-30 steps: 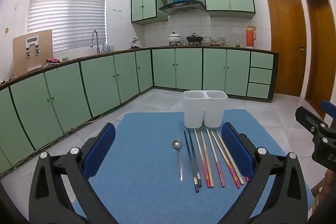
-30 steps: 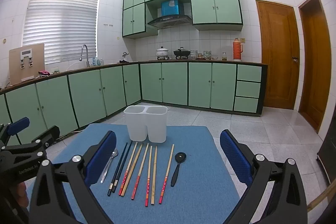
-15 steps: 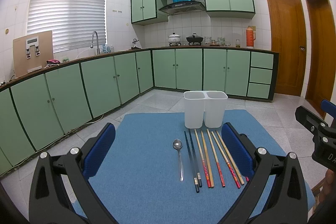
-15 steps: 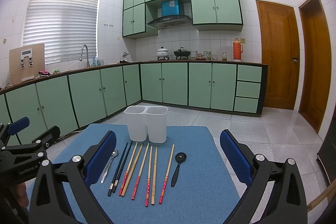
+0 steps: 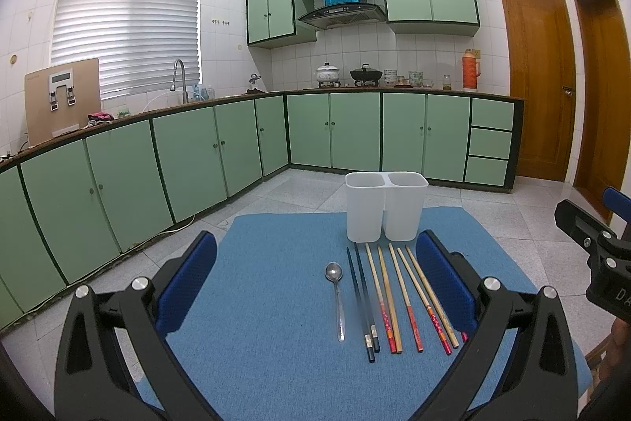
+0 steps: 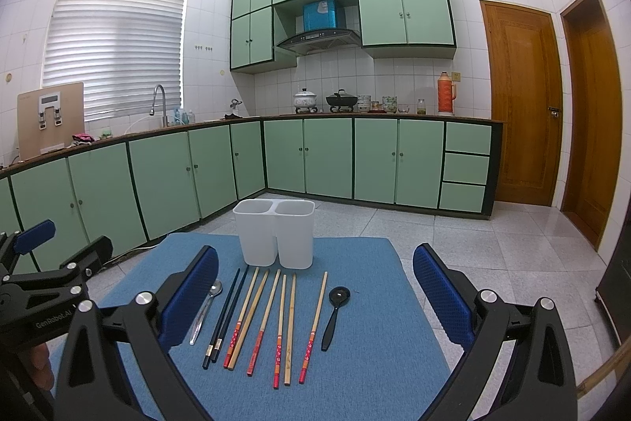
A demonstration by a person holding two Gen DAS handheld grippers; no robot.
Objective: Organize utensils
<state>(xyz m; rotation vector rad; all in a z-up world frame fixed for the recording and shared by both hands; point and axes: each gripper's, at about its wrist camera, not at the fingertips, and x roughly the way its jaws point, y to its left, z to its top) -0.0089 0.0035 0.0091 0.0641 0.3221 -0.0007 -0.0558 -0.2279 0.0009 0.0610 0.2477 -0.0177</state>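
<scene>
Nothing has moved: your left gripper (image 5: 315, 287) and right gripper (image 6: 315, 294) still hover spread wide, chopsticks (image 6: 258, 318) untouched, sorting unstarted.

Bright, sharp, fisheye-warped; perhaps overhead-lit.

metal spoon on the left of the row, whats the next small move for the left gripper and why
Probably lower the left gripper onto the metal spoon. Its jaws stand open and empty above the blue mat, the spoon lies alone, apart from the chopsticks, and both compartments of the white holder look empty.
</scene>
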